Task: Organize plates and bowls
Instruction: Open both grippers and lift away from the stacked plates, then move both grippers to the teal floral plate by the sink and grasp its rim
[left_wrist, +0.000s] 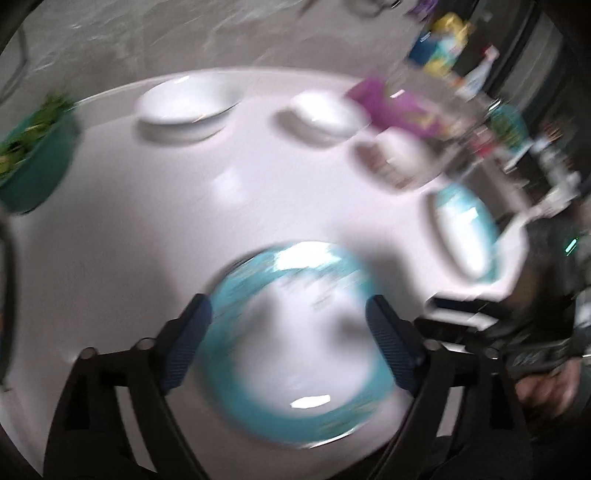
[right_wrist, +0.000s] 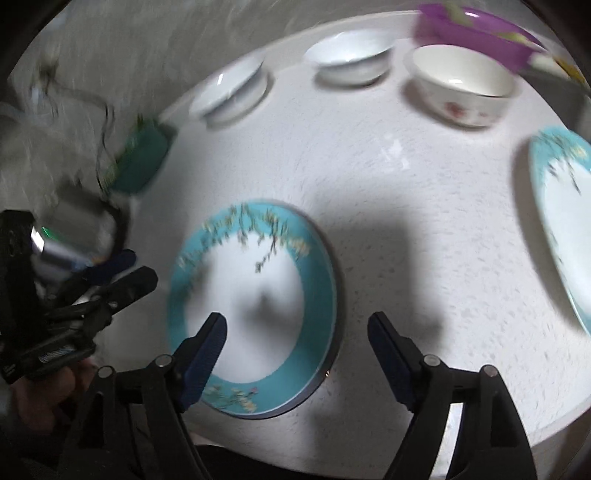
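A teal-rimmed plate with a white centre (left_wrist: 295, 343) lies on the round white table (left_wrist: 129, 240), right below my open, empty left gripper (left_wrist: 288, 306). It also shows in the right wrist view (right_wrist: 255, 306), under my open, empty right gripper (right_wrist: 295, 325), whose left finger hangs over it. A second teal plate (left_wrist: 465, 232) (right_wrist: 565, 221) lies to the right. Two white bowls (left_wrist: 184, 99) (left_wrist: 325, 110) stand at the far edge, also seen in the right wrist view (right_wrist: 229, 92) (right_wrist: 351, 55). A cream floral bowl (right_wrist: 461, 85) (left_wrist: 395, 158) stands near them. Both views are blurred.
A purple bowl (right_wrist: 472, 33) (left_wrist: 395, 103) sits at the far right. A green pot with a plant (left_wrist: 33, 155) (right_wrist: 142, 162) stands at the table's left edge. Bottles and clutter (left_wrist: 447, 40) stand beyond the table. The left gripper shows in the right wrist view (right_wrist: 110, 280).
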